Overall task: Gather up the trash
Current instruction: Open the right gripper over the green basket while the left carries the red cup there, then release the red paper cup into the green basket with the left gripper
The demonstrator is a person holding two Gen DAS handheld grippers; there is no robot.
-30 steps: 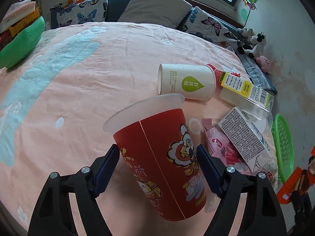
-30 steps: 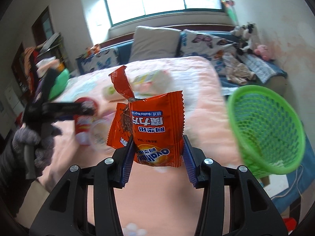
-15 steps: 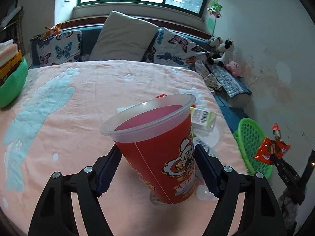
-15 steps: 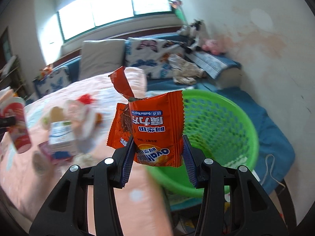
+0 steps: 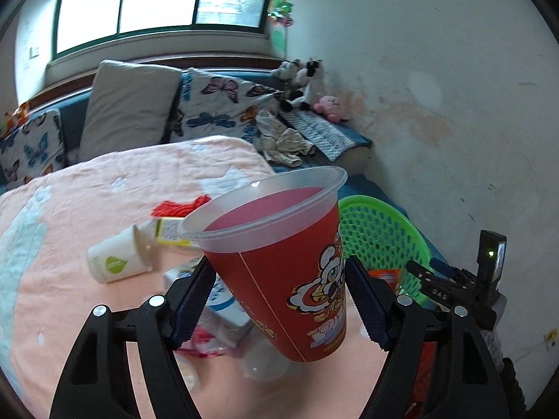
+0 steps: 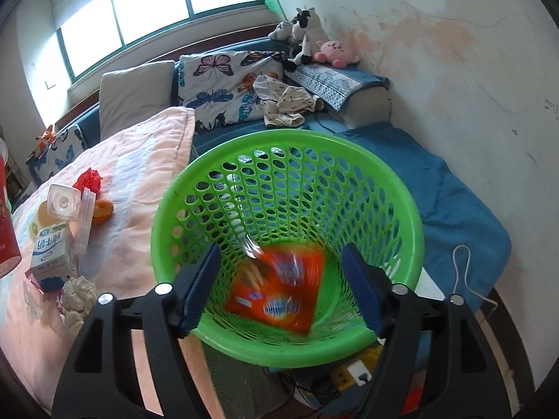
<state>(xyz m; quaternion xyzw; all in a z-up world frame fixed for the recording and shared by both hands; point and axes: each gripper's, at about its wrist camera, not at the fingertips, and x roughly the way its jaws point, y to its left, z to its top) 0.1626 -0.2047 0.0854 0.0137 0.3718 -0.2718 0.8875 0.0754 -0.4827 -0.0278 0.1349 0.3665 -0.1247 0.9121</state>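
Note:
My left gripper (image 5: 279, 289) is shut on a red cartoon-print cup (image 5: 283, 265) with a clear plastic rim, held above the bed's pink blanket. The green mesh basket (image 5: 380, 230) stands just right of the cup, beside the bed. My right gripper (image 6: 283, 279) is open and empty, directly over the basket (image 6: 405, 216). The orange snack wrapper (image 6: 279, 293) lies blurred inside the basket, below the open fingers. The right gripper also shows in the left wrist view (image 5: 440, 286) at the basket's right rim.
On the blanket (image 5: 87, 202) lie a white paper cup (image 5: 115, 262), a milk carton (image 6: 52, 251), a clear bottle (image 6: 64, 204), a red tassel (image 6: 89, 179), crumpled paper (image 6: 75, 293) and wrappers. Pillows (image 5: 129, 104) and plush toys (image 6: 307, 38) sit at the back. A wall is on the right.
My right gripper opened and the orange wrapper dropped into the basket. My left gripper carried the red cup up and to the right, toward the basket.

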